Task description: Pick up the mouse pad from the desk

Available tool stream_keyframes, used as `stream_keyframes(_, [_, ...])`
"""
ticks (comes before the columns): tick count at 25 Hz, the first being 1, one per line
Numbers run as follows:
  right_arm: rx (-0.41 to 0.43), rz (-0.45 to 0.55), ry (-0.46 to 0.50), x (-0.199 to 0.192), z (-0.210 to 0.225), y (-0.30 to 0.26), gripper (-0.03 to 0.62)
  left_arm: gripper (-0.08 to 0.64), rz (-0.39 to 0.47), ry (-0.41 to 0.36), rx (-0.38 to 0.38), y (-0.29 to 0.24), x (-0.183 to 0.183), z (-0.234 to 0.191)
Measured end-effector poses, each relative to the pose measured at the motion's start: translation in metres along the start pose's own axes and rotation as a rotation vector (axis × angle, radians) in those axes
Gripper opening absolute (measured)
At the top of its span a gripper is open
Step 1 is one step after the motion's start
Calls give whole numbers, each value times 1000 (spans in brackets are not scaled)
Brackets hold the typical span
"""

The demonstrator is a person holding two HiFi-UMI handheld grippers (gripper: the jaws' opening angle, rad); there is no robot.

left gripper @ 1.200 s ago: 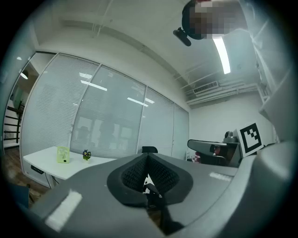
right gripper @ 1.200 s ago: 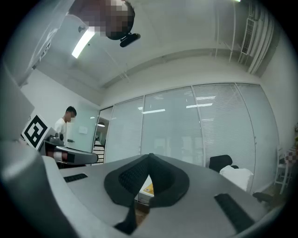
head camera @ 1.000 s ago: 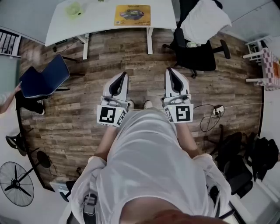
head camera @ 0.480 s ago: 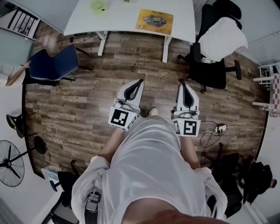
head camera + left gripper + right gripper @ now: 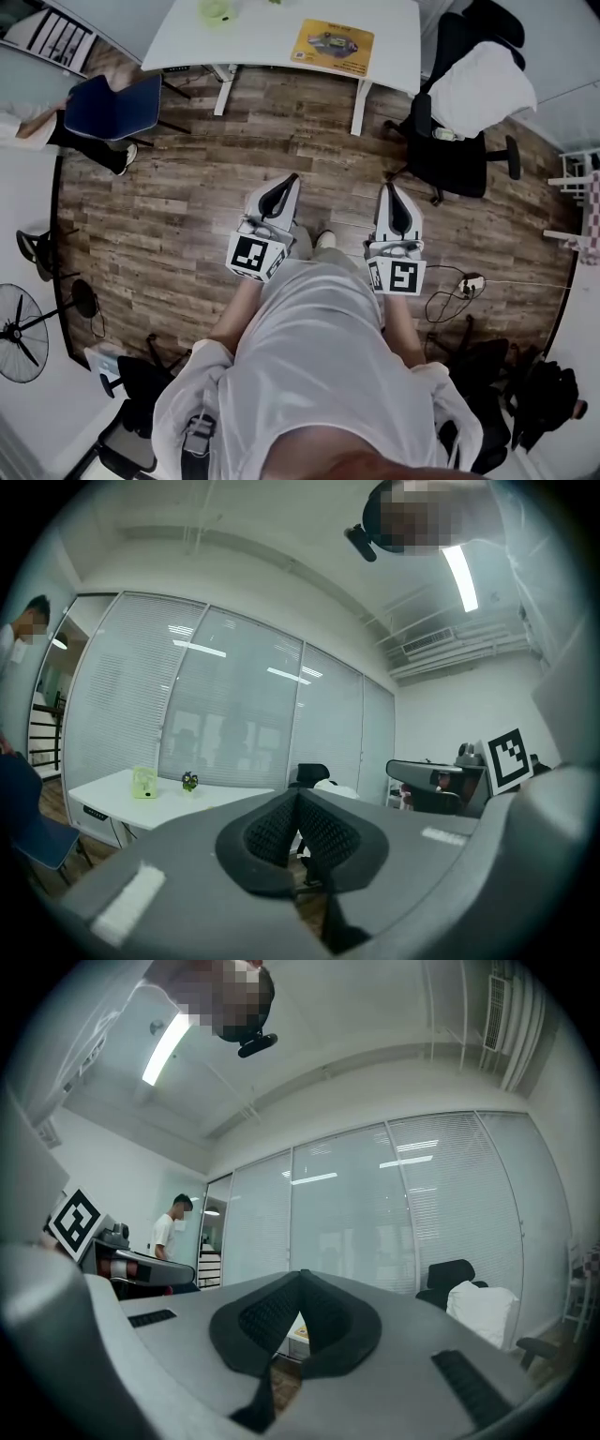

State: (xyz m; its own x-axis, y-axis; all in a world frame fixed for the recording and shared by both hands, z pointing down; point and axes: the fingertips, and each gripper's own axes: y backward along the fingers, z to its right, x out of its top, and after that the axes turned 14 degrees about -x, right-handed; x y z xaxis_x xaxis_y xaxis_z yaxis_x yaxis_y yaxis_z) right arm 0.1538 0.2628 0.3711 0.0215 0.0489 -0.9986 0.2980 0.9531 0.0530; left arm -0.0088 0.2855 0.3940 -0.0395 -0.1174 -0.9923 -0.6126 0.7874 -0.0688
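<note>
Yellow mouse pad (image 5: 333, 46) flat on the white worktop (image 5: 262, 37), toward its right end; print too small to read. Left hand-held gripper (image 5: 286, 185) and right hand-held gripper (image 5: 392, 190) side by side, pointing level over the wood floor (image 5: 169, 216), well short of the worktop, jaws pressed together, empty.

The white tabletop (image 5: 253, 42) stands on a wood floor (image 5: 187, 187). A yellow mouse pad (image 5: 333, 47) and a green item (image 5: 214, 11) lie on it.
</note>
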Motion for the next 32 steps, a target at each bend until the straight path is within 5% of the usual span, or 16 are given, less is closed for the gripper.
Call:
stream_keyframes(13, [-35, 2, 4, -13, 21, -68, 2, -6, 16, -22, 10, -54, 3, -62])
stream_keyframes(32, [-181, -117, 9, -53, 12, -337, 2, -6, 15, 30, -107, -200, 29, -307])
